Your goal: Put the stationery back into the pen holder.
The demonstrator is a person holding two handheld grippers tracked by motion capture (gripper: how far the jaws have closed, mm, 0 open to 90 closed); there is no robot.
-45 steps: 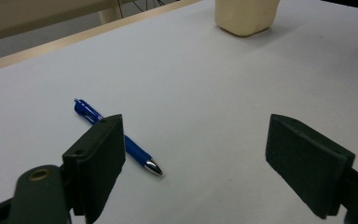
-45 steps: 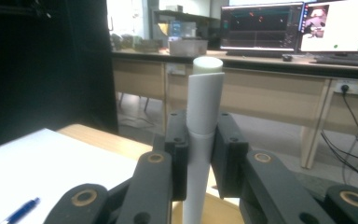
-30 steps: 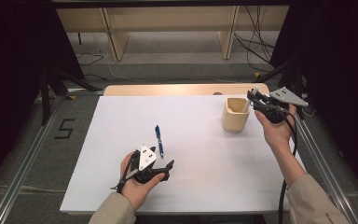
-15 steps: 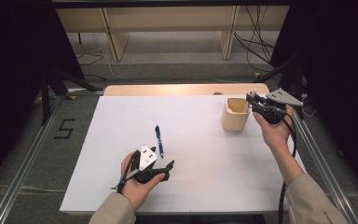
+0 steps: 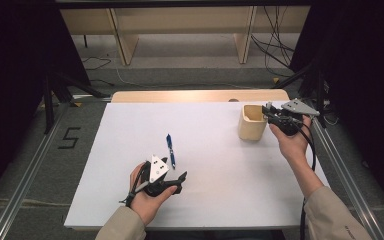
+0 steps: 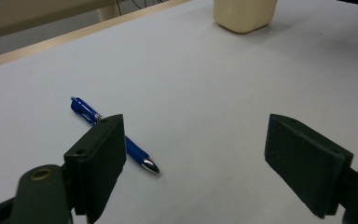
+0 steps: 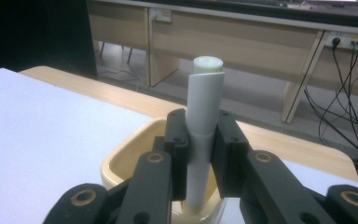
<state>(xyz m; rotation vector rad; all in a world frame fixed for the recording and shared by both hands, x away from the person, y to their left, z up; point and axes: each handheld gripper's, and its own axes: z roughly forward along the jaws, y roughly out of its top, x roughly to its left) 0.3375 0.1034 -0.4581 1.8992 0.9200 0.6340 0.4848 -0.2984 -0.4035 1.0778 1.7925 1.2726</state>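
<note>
A: Presently, the right tool (image 7: pixel 200 154) was clamped on a white marker (image 7: pixel 204 116), held upright, its lower end already inside the cream cup (image 7: pixel 121 168). Step in hand, as I judged it: lowering the marker into the cup.

B: And the next move?

A: Probably to sink it a little further, then part the jaws so it drops without tipping the cup. The cup stood at the far right of the white bench (image 5: pixel 205 130), with the right tool (image 5: pixel 270 112) at its rim.

B: The left tool?

A: Left tool (image 6: pixel 196 158) stood wide and empty, resting low on the near bench. A blue pen (image 6: pixel 109 133) lay flat just beyond its jaw, untouched. Likely the next item.

B: Anything unclear?

A: The cup's floor was hidden, so I couldn't tell whether the marker tip touched bottom. One jaw covered the pen's middle in the left gripper view.
</note>
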